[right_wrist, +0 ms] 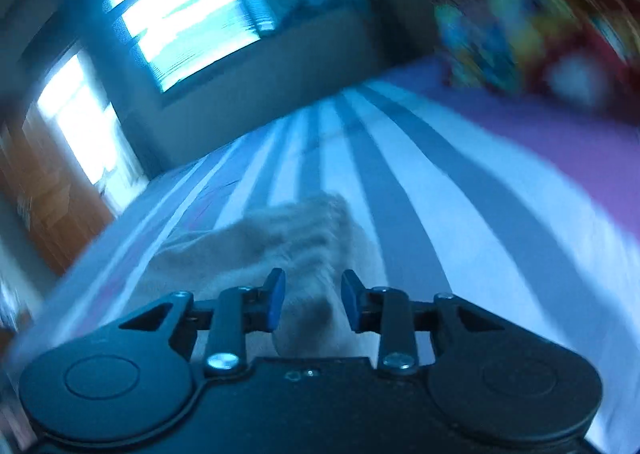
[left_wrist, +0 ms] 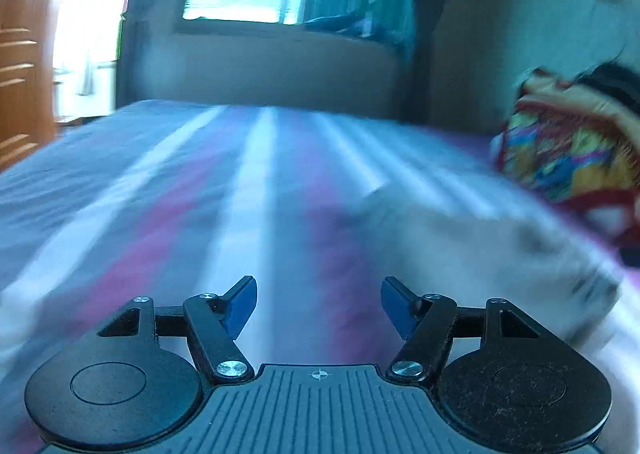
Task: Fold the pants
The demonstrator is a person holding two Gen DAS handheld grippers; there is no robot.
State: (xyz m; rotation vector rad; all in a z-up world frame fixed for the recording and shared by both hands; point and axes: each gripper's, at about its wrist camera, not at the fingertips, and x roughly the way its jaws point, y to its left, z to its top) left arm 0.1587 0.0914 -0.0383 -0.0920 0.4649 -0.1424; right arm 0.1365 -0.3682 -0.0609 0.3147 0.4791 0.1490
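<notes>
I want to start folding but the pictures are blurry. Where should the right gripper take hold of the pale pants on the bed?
Probably at the near edge of the pants, coming in low from the gripper's side. The cloth lies bunched on the striped bed sheet just ahead of the right gripper, whose jaws stand apart around it.

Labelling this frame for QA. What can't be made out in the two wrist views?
- Pants, left wrist view: motion blur hides their outline and fold state.
- Pants, right wrist view: near end runs under the right gripper; whether the pads touch the cloth cannot be told.
- Colourful bundle: blurred and cut off by the right edge, so unidentifiable.
- Left gripper: open, nothing between its fingers.
</notes>
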